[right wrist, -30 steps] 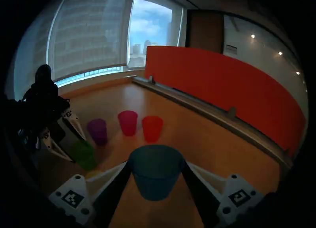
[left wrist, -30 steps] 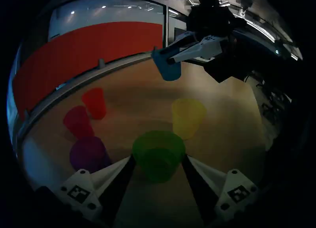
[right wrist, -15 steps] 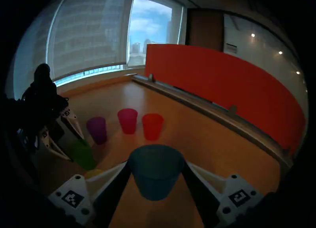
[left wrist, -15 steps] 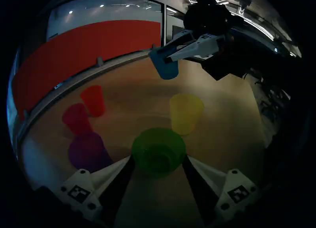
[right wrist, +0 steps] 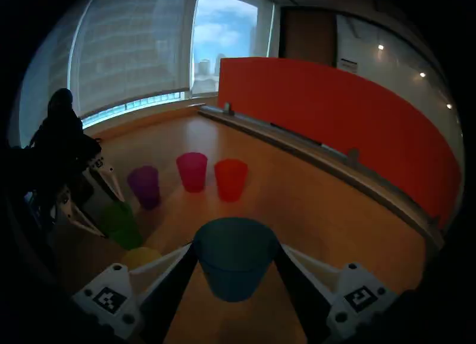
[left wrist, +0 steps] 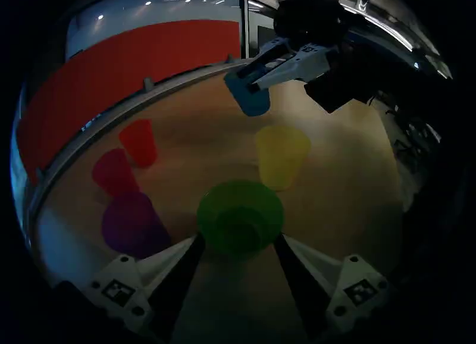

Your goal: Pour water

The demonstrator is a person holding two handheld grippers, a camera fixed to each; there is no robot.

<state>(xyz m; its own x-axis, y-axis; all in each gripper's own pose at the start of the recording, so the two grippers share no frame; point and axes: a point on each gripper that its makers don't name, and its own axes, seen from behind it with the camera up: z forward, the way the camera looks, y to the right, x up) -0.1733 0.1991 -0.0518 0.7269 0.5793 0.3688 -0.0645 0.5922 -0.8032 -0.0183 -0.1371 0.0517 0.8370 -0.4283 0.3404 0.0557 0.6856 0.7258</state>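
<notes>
In the left gripper view, the left gripper (left wrist: 238,240) was partly open, both fingers pressed on an upright green cup (left wrist: 240,216); ahead and higher, the right gripper (left wrist: 247,82) hung over the table (left wrist: 339,183), clamped on a blue cup (left wrist: 253,103) whose long axis leaned off upright; a yellow cup (left wrist: 281,156) stood on the table between the two. A red cup (left wrist: 140,143), a magenta cup (left wrist: 113,172) and a purple cup (left wrist: 128,225) ran along the table's partition-side edge.

In the right gripper view, the right gripper (right wrist: 235,255) gripped the blue cup (right wrist: 234,266) on both sides; the green cup (right wrist: 122,225) lay low to its left in the left gripper (right wrist: 113,216); the yellow cup (right wrist: 140,258) sat nearer. We judged the pour must carry the blue cup left and down, then tip it; we could not tell whether either held water. We saw only square coded markers on the fingers, no readable writing.
</notes>
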